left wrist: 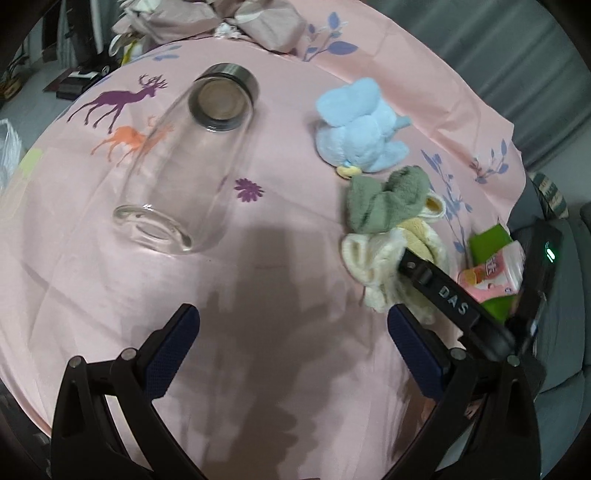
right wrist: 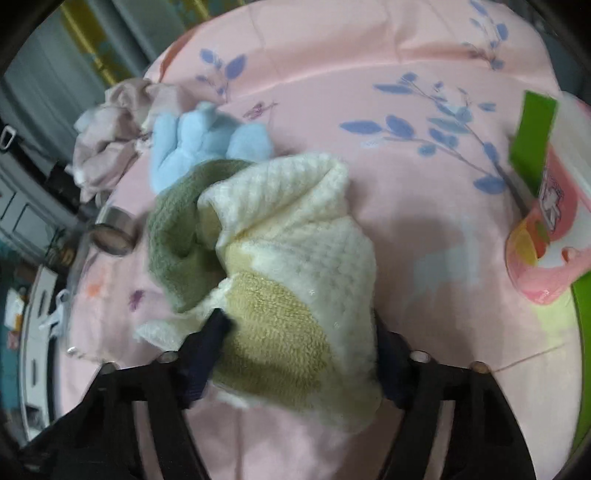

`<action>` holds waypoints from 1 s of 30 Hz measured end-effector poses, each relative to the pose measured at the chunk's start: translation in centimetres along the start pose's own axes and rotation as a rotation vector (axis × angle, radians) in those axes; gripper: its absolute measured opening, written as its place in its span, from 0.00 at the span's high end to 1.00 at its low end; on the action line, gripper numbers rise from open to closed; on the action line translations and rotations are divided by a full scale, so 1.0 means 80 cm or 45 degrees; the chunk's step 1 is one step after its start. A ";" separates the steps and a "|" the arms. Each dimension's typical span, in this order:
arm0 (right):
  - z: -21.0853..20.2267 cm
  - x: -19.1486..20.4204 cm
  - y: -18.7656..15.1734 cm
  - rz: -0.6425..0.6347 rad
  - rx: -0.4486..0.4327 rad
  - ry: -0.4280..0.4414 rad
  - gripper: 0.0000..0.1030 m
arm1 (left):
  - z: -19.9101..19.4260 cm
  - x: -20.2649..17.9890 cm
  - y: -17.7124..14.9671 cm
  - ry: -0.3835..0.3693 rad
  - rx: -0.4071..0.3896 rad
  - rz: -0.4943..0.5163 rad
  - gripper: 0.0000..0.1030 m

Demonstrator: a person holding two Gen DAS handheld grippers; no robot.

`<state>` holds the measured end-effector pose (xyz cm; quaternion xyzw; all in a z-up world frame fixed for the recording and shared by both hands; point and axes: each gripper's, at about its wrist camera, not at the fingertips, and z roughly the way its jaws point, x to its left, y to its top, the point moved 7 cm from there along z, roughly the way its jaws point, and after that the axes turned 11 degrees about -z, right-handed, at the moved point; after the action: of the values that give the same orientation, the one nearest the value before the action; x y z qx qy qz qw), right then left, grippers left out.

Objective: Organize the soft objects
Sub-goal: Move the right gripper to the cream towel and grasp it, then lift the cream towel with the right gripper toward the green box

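The right gripper (right wrist: 299, 332) has its two fingers on either side of the cream and tan cloth (right wrist: 295, 266), and the pads press into the bunched fabric, so it is gripping that cloth. The cloth lies on the pink sheet (right wrist: 424, 229), touching the green cloth (right wrist: 173, 240) on its far side. To do this step well, the person should take a thick fold well inside the fingers, not a thin edge, and lift straight up and slowly, so the green cloth slides off instead of being dragged along. A glance to check that only one piece comes up would help, since the two pieces overlap.

The left gripper (left wrist: 291, 350) hangs above bare sheet with its fingers wide apart and nothing between them. It is near the open end of the glass jar (left wrist: 181, 166), which lies on its side with its metal-rimmed end pointing away. If the jar is where the soft things go, this hand is well placed to steady it.

Counted: one cream and tan cloth, one green cloth, one blue plush toy (left wrist: 360, 125) just beyond them, one glass jar, one pack of tissues (left wrist: 495, 269) at the edge of the sheet, and one crumpled bundle of pinkish fabric (left wrist: 207, 18) at the far end.
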<state>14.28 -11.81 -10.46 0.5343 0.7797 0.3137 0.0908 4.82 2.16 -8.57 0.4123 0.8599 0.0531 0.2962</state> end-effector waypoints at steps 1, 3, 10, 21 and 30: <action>-0.006 0.007 0.000 -0.042 -0.004 0.023 0.58 | -0.003 0.001 0.001 -0.017 -0.003 -0.013 0.02; -0.014 0.012 -0.005 -0.070 0.058 0.031 0.73 | -0.009 0.004 0.005 -0.085 -0.006 -0.073 0.02; -0.109 0.024 -0.026 -0.109 0.114 0.189 0.75 | -0.023 0.018 0.020 -0.180 -0.029 -0.250 0.02; -0.128 0.090 -0.050 -0.111 0.227 0.632 0.75 | -0.033 0.030 0.030 -0.166 -0.073 -0.315 0.02; -0.037 0.006 -0.061 0.300 0.324 0.402 0.75 | -0.020 0.007 0.012 -0.162 -0.011 -0.181 0.05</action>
<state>8.88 -13.69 -10.89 0.5731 0.7498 0.3009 -0.1375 4.33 3.48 -7.23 0.3513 0.8663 0.0094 0.3549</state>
